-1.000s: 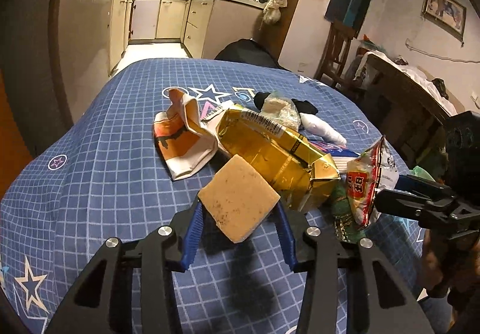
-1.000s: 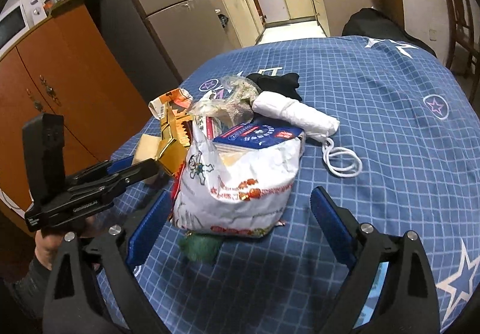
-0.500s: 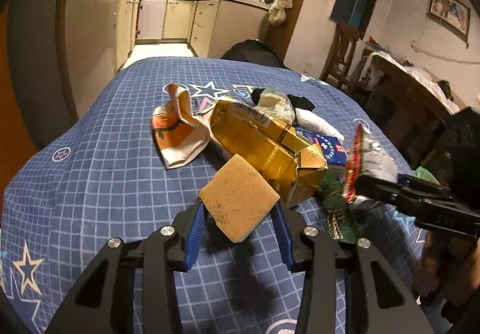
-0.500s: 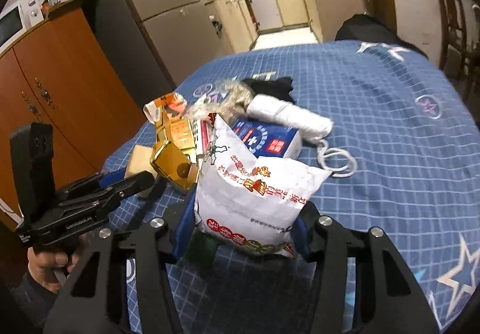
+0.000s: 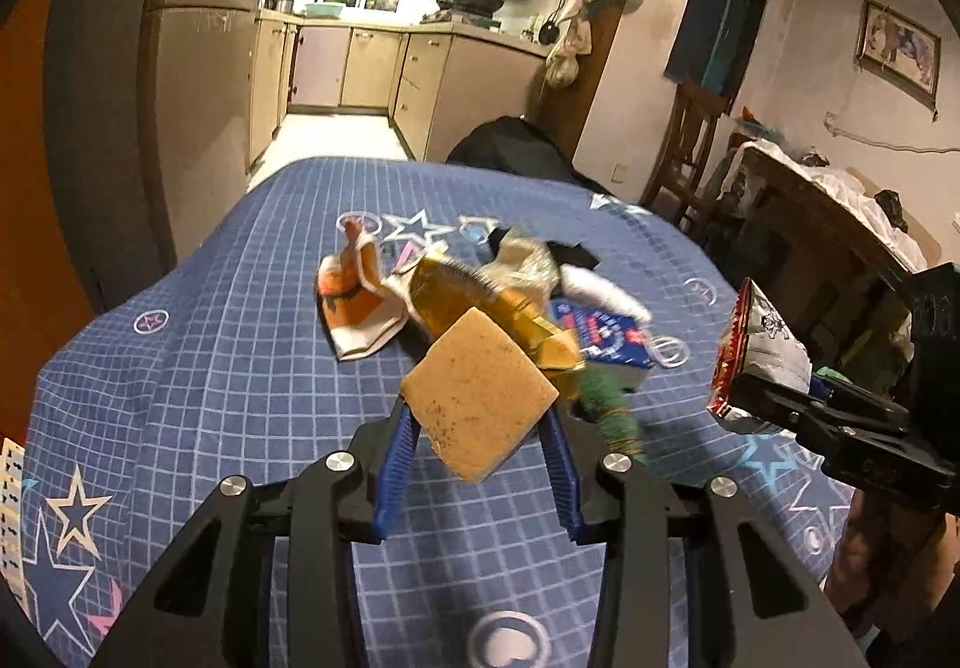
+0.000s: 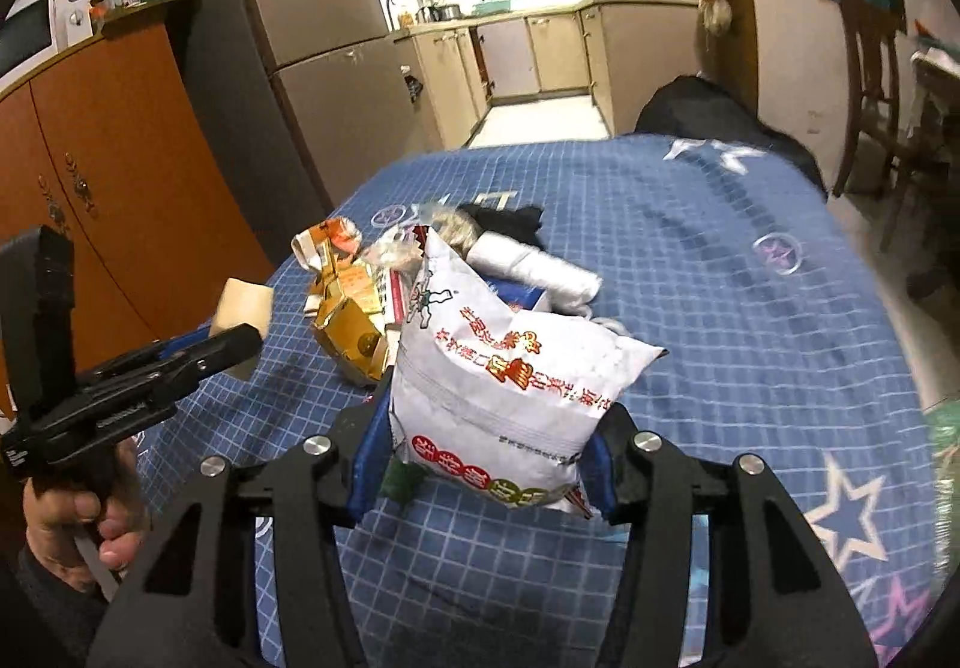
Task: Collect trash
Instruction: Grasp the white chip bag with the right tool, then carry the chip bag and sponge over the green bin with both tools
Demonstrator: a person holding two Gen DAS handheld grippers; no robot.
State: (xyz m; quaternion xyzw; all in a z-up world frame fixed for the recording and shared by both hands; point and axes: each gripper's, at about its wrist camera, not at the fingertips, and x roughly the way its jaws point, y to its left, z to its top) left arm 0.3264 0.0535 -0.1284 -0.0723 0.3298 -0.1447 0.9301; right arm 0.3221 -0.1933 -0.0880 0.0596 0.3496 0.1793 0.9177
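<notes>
Left gripper (image 5: 477, 419): jaws clenched on tan sponge (image 5: 478, 408)
Right gripper (image 6: 483, 443): jaws grasping white snack bag (image 6: 504, 368)
Surface (image 5: 240, 368): gold wrapper (image 5: 480, 302), blue box (image 5: 600, 338)

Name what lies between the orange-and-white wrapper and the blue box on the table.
The crumpled gold foil bag lies between the orange-and-white wrapper and blue box; left wrist view.

The right gripper (image 6: 483, 464), spread wide around the white snack bag (image 6: 510, 374) a second ago, has been closed on it, and the bag has been raised clear of the blue checked tablecloth (image 6: 750, 308). The blue box (image 5: 603, 338), formerly covered by the bag, has been exposed at centre right of the left wrist view. The tan sponge (image 5: 477, 392) has been lifted higher by the left gripper (image 5: 480, 464).
</notes>
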